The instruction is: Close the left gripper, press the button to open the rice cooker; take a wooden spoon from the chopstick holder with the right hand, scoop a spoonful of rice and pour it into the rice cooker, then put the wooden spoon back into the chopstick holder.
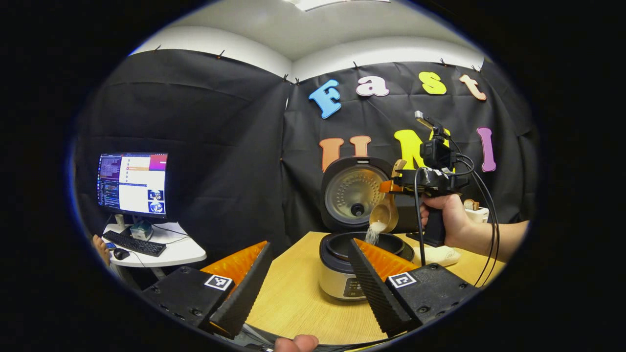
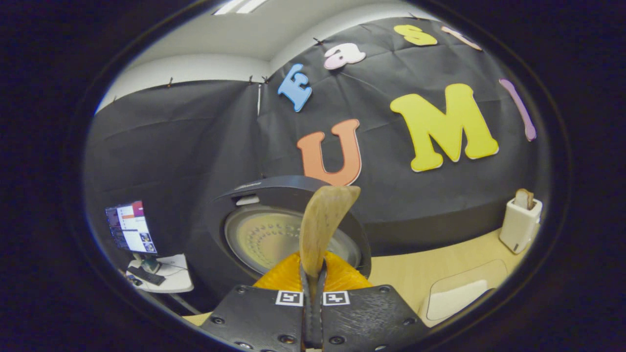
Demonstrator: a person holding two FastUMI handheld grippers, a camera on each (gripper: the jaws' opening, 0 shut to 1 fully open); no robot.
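Now | wooden spoon [image 1: 385, 213] tilted | rice [image 1: 373, 233] spilling | rice cooker [image 1: 353, 266] open

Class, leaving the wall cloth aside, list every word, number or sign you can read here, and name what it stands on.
None can be read.
Dark control panel on the cream rice cooker: marks too small.
Computer monitor: text too small.
Square black-and-white tags on the left gripper: patterns, no words.

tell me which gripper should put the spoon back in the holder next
Right. The right gripper is shut on the wooden spoon, tipping rice into the rice cooker; the left gripper is open and empty.
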